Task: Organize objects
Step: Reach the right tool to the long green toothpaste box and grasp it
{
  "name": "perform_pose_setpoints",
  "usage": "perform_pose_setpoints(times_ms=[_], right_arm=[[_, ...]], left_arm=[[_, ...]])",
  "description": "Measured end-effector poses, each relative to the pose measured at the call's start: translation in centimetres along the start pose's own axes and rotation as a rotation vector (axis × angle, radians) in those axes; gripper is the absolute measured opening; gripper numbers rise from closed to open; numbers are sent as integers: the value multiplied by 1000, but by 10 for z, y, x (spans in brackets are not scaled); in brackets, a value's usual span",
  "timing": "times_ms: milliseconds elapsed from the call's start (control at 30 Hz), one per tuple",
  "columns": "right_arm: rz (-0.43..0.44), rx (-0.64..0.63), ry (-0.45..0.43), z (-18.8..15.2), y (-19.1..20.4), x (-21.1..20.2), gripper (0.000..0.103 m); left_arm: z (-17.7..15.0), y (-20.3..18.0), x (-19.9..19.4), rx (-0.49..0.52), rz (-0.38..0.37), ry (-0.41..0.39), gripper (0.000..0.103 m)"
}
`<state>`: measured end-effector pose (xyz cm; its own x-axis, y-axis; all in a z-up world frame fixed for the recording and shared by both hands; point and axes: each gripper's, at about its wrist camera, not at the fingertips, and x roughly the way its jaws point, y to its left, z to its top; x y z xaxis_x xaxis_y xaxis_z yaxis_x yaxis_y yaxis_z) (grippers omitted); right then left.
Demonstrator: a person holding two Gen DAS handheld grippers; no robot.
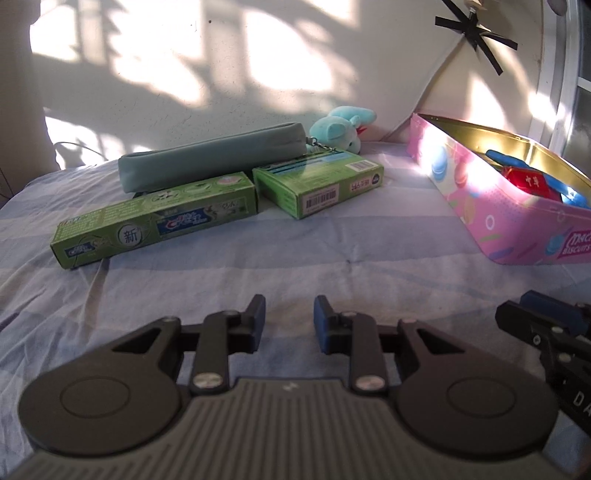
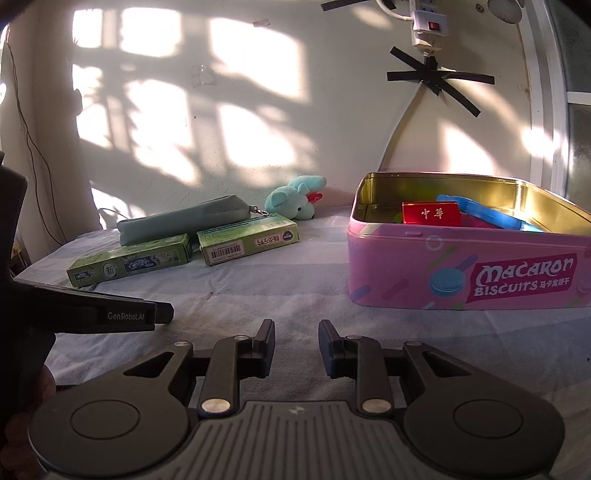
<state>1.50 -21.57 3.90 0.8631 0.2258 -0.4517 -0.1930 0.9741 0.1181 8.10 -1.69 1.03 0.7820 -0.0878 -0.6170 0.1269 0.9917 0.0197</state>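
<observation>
Far past both sets of fingers: green toothpaste box (image 1: 155, 218) and teal pencil case (image 1: 210, 158), well left of the pink tin (image 2: 461, 266). Left gripper (image 1: 289, 317) fingers a little apart, holding nothing. Same for right gripper (image 2: 296, 345).

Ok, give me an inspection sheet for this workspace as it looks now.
Surface: striped light-blue bedsheet, wrinkled, sunlit.
Job's things: pink macaroon biscuit tin, open, holding red box and blue items; green toothpaste box; shorter green box; teal zip pencil pouch; teal plush toy.
Clutter: nothing seen.
Grippers: left gripper and right gripper open, empty.
Cables: thin wire at left wall.
Surroundings: taped power strip.
</observation>
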Motion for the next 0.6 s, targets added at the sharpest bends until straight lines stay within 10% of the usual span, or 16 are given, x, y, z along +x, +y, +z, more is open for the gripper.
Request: perform_pose_setpoints(times_ms=[600], right_arm=[[112, -149, 112, 12, 71, 55, 33]], left_arm=[[-5, 106, 8, -80, 129, -31, 46]])
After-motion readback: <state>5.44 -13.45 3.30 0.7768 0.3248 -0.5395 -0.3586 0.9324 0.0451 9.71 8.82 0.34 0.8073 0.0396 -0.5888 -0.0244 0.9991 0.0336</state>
